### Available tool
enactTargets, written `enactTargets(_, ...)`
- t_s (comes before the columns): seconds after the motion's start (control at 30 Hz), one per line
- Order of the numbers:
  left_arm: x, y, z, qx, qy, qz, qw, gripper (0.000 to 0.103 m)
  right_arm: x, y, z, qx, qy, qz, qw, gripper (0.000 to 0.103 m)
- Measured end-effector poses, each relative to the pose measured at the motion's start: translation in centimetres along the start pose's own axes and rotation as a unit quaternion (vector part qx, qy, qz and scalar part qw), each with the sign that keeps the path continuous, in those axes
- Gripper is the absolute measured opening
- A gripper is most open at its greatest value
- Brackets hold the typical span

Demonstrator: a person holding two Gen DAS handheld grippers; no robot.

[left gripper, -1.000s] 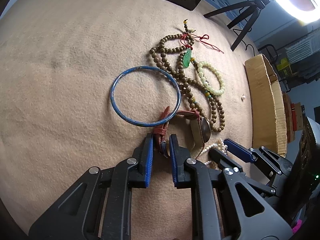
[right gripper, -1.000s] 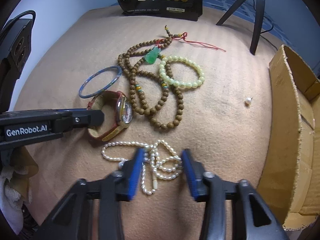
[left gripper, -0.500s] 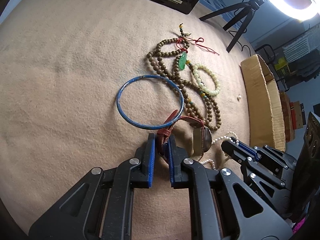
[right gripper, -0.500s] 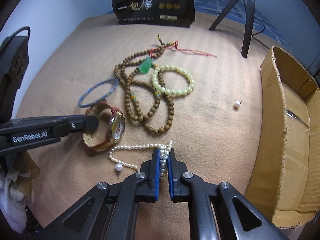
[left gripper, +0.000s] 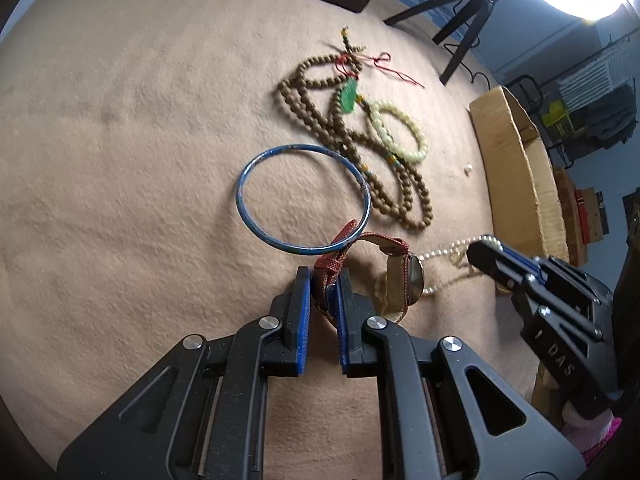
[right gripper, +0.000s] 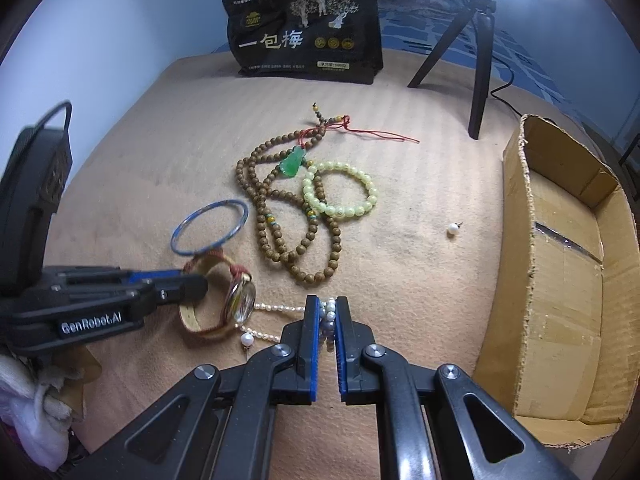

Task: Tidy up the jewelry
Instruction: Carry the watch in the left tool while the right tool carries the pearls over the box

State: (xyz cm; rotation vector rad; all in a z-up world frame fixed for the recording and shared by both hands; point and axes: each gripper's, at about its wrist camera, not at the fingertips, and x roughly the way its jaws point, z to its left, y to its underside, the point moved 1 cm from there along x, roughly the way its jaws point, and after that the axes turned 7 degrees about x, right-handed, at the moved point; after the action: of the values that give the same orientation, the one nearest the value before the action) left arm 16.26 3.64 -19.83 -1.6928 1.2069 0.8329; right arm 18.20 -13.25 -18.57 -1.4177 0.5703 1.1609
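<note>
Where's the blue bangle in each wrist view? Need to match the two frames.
Left wrist: blue bangle sits centre frame, just beyond the left tongs, its near rim over the wristwatch strap.
Right wrist: bangle lies left of centre, beyond the watch.
Shared landmark: the green pendant on the brown bead strand.

Both wrist cameras sit close above the tan blanket, angled steeply downward past their own claws. The left view faces from the left side, the right from nearer the cardboard box. Both share the blue bangle and wristwatch.
</note>
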Motion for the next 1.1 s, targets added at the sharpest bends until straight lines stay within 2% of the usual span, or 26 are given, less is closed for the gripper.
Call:
enactTargets(0.07,0.1,0.2,-0.1,-0.003,0.007,0.002,1.0000,0.010,-0.2,-0.1,-0.2,0.002,0.001,-0.003,1.000,0.004)
enactTargets(0.2,0.1,0.3,-0.3,-0.024,0.055,0.013,0.9981,0.009,-0.6,-0.3,-0.3,0.004,-0.001,-0.010,1.000,0.004)
enactTargets(0.27,-0.1,0.3,-0.6,-0.025,0.066,0.012,0.9974,0.009,-0.9,-0.4,-0.4,0.008,-0.002,-0.013,1.000,0.004)
enactTargets(0.47,-0.4,-0.1,-0.9,-0.063,0.151,0.021,0.9862,0.009,-2.2,-0.9,-0.8,0.017,-0.006,-0.031,0.999,0.004)
enactTargets(0.63,-0.3,-0.2,-1.0,-0.080,0.190,0.030,0.9781,0.009,-3.4,-1.2,-1.2,0.027,-0.013,-0.045,0.999,0.004)
enactTargets(0.8,-1.1,-0.7,-1.0,-0.075,0.160,0.011,0.9841,0.009,-3.9,-1.3,-1.1,0.025,-0.016,-0.051,0.998,0.004)
enactTargets(1.0,-1.9,-1.9,2.2,-0.093,0.080,-0.020,0.9922,0.009,-3.9,-1.0,-1.2,0.027,-0.017,-0.051,0.998,0.004)
enactTargets(1.1,-2.9,-2.5,2.9,-0.094,0.069,-0.039,0.9924,0.009,-4.1,-1.0,-1.3,0.027,-0.017,-0.054,0.998,0.004)
